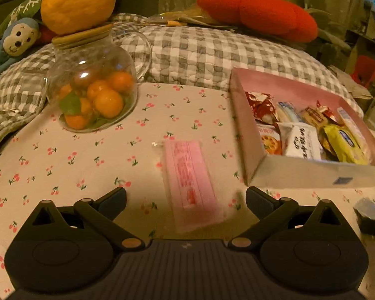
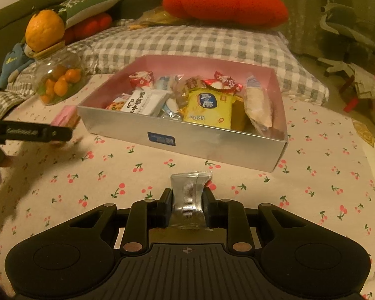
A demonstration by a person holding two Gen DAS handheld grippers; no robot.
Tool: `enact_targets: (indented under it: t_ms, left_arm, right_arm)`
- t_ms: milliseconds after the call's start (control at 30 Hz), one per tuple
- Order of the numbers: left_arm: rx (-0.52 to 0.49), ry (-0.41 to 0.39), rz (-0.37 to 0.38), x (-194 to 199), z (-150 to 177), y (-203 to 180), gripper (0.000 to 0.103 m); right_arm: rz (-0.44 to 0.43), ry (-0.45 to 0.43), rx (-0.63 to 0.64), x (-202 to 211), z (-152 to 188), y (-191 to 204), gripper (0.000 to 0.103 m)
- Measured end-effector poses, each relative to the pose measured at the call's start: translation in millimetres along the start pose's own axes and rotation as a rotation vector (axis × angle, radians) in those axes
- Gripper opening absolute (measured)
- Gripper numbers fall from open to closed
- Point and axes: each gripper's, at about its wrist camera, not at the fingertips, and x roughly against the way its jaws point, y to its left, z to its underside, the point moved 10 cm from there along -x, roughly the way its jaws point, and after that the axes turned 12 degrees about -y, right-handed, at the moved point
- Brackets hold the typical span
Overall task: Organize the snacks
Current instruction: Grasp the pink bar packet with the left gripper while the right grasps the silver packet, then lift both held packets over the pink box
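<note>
A pink snack packet (image 1: pixel 191 182) lies flat on the cherry-print cloth, between the wide-open fingers of my left gripper (image 1: pixel 186 200), which is empty. The packet also shows in the right wrist view (image 2: pixel 65 116), partly behind the left gripper's finger (image 2: pixel 32 131). A pink-lined silver box (image 1: pixel 300 172) holds several wrapped snacks (image 1: pixel 305 140); in the right wrist view the box (image 2: pixel 187 135) sits straight ahead. My right gripper (image 2: pixel 187 200) is shut on a silver snack packet (image 2: pixel 188 195), held just above the cloth in front of the box.
A glass jar of small oranges (image 1: pixel 92 95) with a large citrus fruit (image 1: pixel 77 2) on its lid stands at the back left. A checked quilt (image 1: pixel 200 50), a red cushion (image 1: pixel 257 12) and a monkey toy (image 1: pixel 15 40) lie behind the table.
</note>
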Motion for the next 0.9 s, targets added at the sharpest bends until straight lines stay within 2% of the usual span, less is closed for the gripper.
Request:
enact_targets:
  t_ms: [67,200,267,333,533,900]
  left_arm:
    - [0.004,0.016,-0.014,-4.5,0.4,1.7,0.083]
    - [-0.007,0.026,-0.048,-6.9,0.9,6.9,0.060]
    - [-0.013,0.023,-0.044,-4.6,0.2,6.8,0.040]
    - [-0.032,0.028,-0.044,-2.7,-0.2,7.7,0.032]
    - [-0.051,0.037,-0.039,8.4,3.0,14.7,0.030]
    - [0.028,0.068,-0.017,31.0,6.9,34.7,0.029]
  right_arm:
    - [0.003,-0.002,-0.004,0.1,-1.3,-0.9,0.024]
    - [0.005,0.003,-0.001,0.1,-0.6,-0.6,0.024]
    - [0.006,0.009,0.004,-0.1,0.3,0.5,0.024]
    - [0.006,0.016,0.006,-0.1,0.7,1.9,0.024]
    - [-0.006,0.033,-0.008,3.5,-0.6,9.9,0.024]
    - [-0.035,0.039,0.012,10.3,-1.8,27.6,0.024]
